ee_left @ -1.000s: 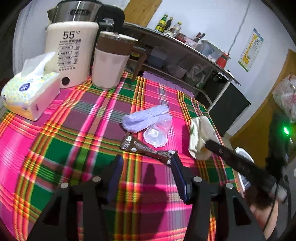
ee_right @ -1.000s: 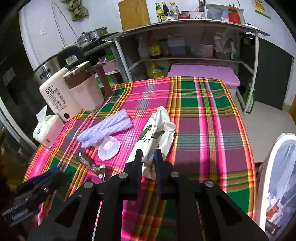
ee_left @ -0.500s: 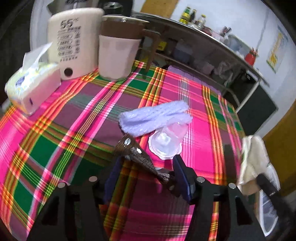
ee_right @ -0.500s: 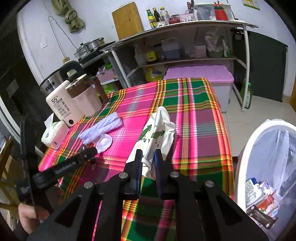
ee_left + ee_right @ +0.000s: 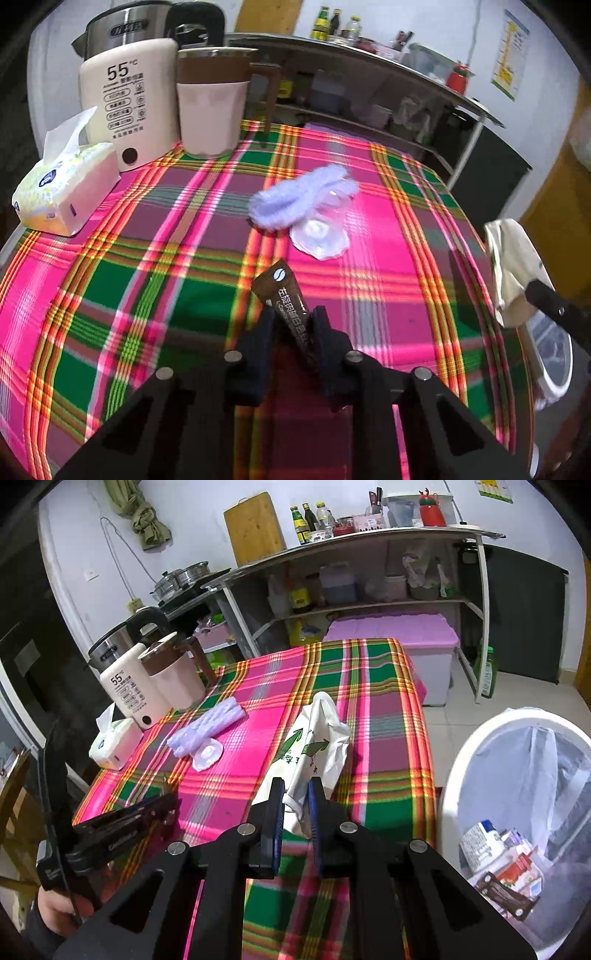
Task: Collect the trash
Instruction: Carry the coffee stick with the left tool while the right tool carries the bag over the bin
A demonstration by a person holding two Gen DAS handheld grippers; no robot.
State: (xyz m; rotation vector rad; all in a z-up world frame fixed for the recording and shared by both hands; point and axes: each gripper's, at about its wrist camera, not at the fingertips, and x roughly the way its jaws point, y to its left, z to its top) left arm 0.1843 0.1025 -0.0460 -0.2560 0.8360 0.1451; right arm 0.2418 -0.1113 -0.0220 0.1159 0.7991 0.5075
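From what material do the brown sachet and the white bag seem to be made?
The brown sachet in the left gripper looks like glossy printed plastic or foil film: it shines and stays flat. The white bag in the right gripper looks like thin, soft plastic: it crumples and has loop handles.

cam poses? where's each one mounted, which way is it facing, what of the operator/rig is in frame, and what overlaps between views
Left wrist: on the left gripper, facing down across the plaid table; its fingers pinch a brown sachet.
Right wrist: on the right gripper, facing the table and white bin; fingers clamp a white bag; a hand shows.
Shared: tissue pack, bag, each other's gripper.
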